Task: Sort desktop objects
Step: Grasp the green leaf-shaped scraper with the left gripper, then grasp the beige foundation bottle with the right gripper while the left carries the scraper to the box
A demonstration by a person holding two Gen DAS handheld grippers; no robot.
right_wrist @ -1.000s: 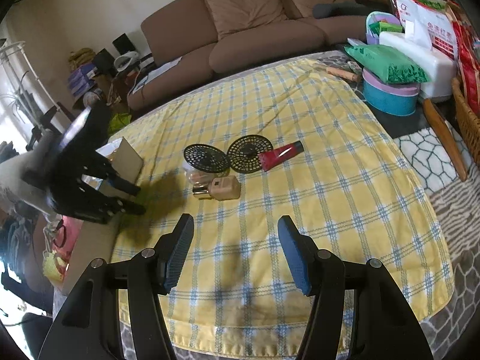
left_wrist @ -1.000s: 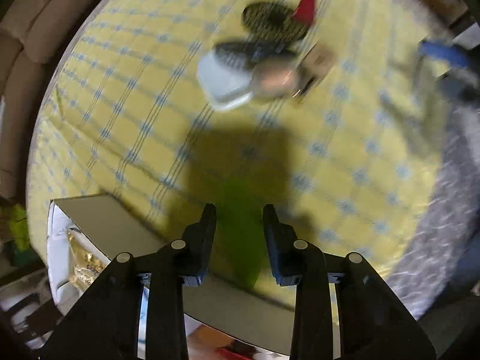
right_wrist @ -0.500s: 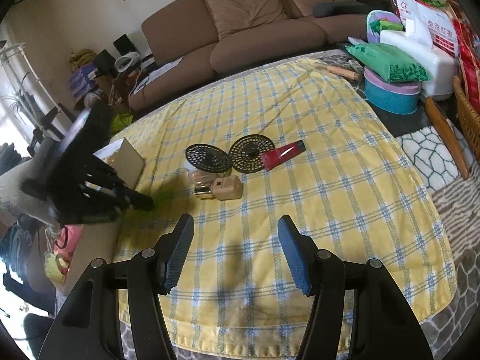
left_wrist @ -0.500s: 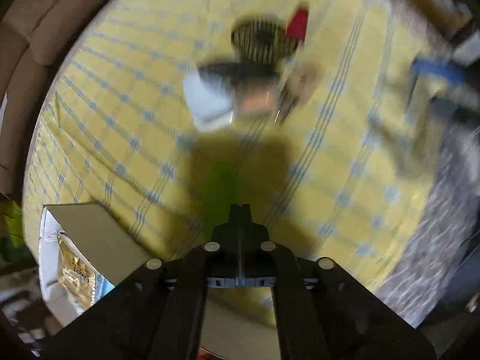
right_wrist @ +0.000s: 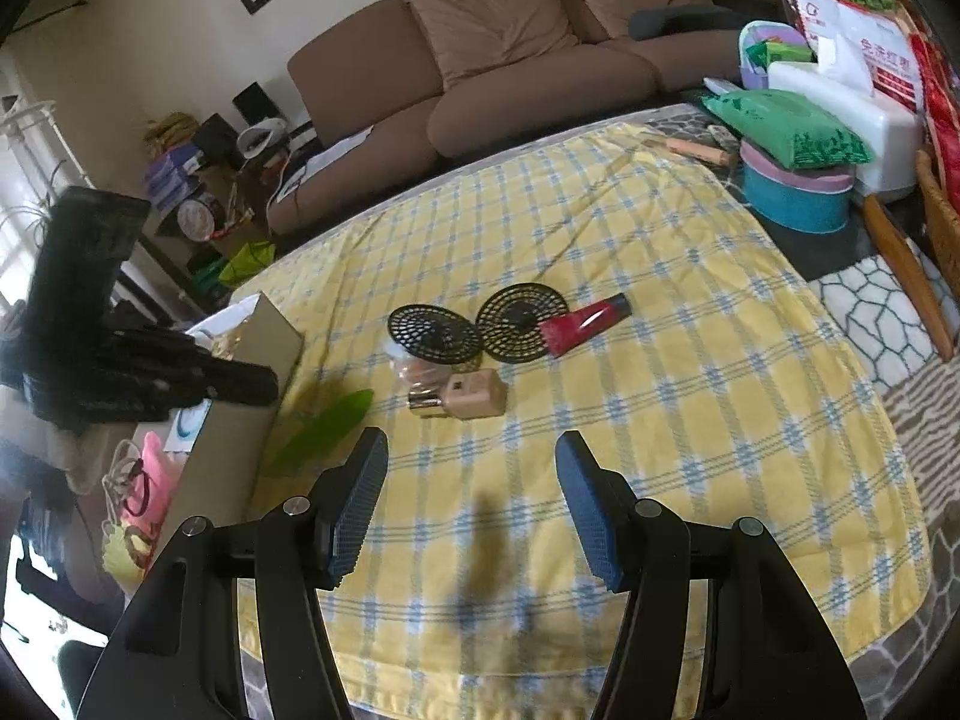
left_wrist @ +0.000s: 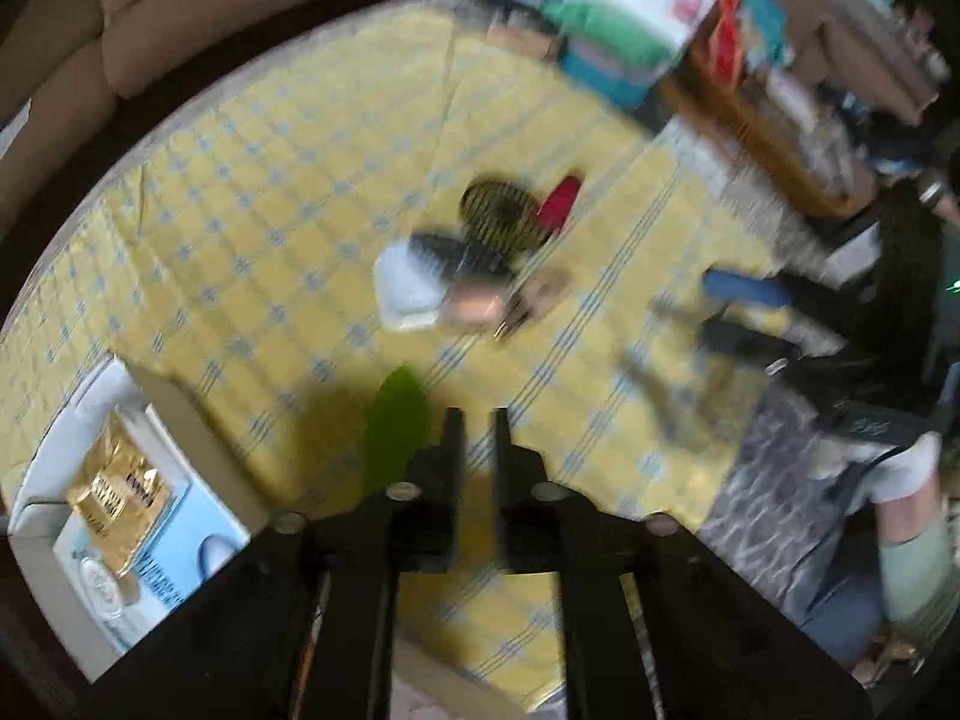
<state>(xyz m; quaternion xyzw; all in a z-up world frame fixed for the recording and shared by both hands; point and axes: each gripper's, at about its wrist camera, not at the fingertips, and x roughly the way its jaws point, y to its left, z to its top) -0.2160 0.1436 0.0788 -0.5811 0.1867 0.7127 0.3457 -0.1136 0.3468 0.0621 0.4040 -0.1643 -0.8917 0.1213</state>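
The left gripper (left_wrist: 477, 426) is hovering over the near edge of the yellow checked tablecloth (right_wrist: 690, 324), its black jaws nearly together with only a narrow gap and nothing between them; the right gripper (right_wrist: 471, 498) is hanging with its blue-padded jaws spread wide and empty. A flat green leaf-shaped item (right_wrist: 327, 426) is lying on the cloth beside the open cardboard box (right_wrist: 264, 336) — whether it is touching the box cannot be told. At the cloth's centre a cluster is sitting together: two round black mesh discs (right_wrist: 435, 330), a red tube (right_wrist: 585, 321) overlapping one disc, and a beige bottle with a gold cap (right_wrist: 465, 399) lying on its side just in front.
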